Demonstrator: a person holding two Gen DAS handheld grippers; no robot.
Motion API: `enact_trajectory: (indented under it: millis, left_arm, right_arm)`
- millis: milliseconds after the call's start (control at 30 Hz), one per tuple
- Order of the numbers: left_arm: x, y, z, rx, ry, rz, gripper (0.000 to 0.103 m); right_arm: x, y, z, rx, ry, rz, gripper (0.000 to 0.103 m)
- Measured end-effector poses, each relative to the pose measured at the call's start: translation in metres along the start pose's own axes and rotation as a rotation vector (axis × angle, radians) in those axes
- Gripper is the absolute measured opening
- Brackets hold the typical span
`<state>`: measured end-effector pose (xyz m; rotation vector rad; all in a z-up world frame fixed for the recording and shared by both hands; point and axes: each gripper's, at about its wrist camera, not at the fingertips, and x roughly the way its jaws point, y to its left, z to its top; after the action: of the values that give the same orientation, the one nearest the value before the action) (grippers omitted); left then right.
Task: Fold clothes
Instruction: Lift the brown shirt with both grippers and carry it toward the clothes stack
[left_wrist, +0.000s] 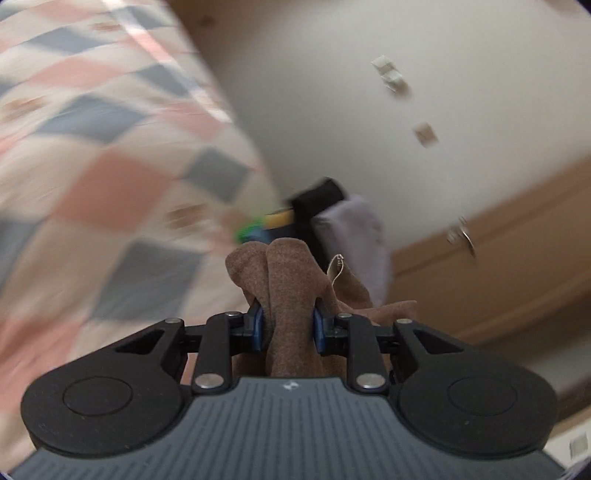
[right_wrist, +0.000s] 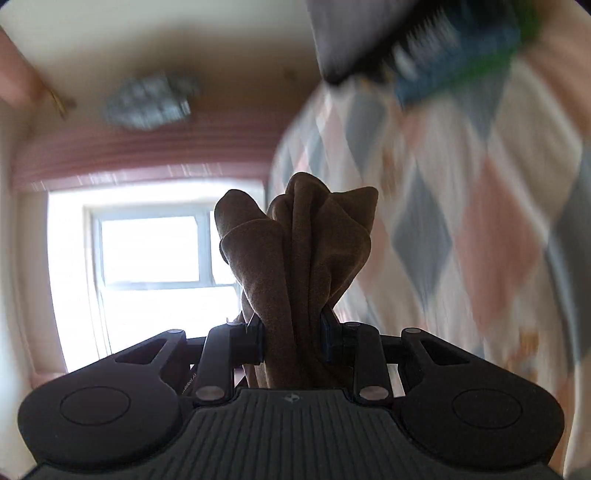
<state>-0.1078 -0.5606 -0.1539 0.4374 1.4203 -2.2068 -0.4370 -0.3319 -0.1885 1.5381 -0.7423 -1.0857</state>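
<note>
A brown soft garment (left_wrist: 288, 280) bunches up between the blue pads of my left gripper (left_wrist: 287, 328), which is shut on it. In the right wrist view another bunch of the same brown garment (right_wrist: 295, 243) stands up in folds from my right gripper (right_wrist: 293, 338), also shut on it. Both views are tilted and blurred with motion. In the left wrist view the other gripper (left_wrist: 314, 206) shows beyond the cloth, black with a pale sleeve (left_wrist: 365, 236) beside it. The rest of the garment hangs out of sight below the grippers.
A bed cover with pink, grey and cream diamonds (left_wrist: 110, 166) fills the left of the left view and the right of the right view (right_wrist: 461, 221). A bright window (right_wrist: 155, 251) with pink curtains, a ceiling lamp (right_wrist: 147, 99) and a wooden door (left_wrist: 498, 266) show behind.
</note>
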Motion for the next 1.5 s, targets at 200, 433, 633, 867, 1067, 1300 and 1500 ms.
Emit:
enact_trajectory:
  millis: [200,433,633,867,1067,1300,1500]
  left_arm:
    - [0.180,-0.104,0.089,0.179,0.091,-0.092,0.021]
    - [0.336,-0.159,0.144,0.301,0.161,-0.086,0.021]
    - [0.408,-0.146,0.152,0.371,0.211,-0.022,0.024]
    - [0.401,-0.128,0.149,0.388,0.143,-0.017,0.036]
    - [0.397,-0.138,0.149,0.437,0.110,0.020,0.026]
    - [0.437,-0.152,0.155,0.498,0.176,0.089,0.020]
    - [0.430,-0.161,0.146,0.614,0.150,0.173,0.022]
  right_arm:
    - [-0.029,-0.001,0.138,0.038,-0.269,0.057,0.028]
    - [-0.001,-0.040,0.226,0.116,-0.432,0.079,0.028]
    - [0.030,-0.064,0.250,-0.036,-0.473,-0.046,0.030]
    - [0.045,-0.025,0.261,-0.448,-0.548,-0.254,0.047]
    - [0.064,-0.011,0.257,-0.627,-0.544,-0.389,0.027]
    - [0.061,0.002,0.225,-0.642,-0.540,-0.478,0.029]
    - [0.044,0.019,0.214,-0.724,-0.552,-0.561,0.066]
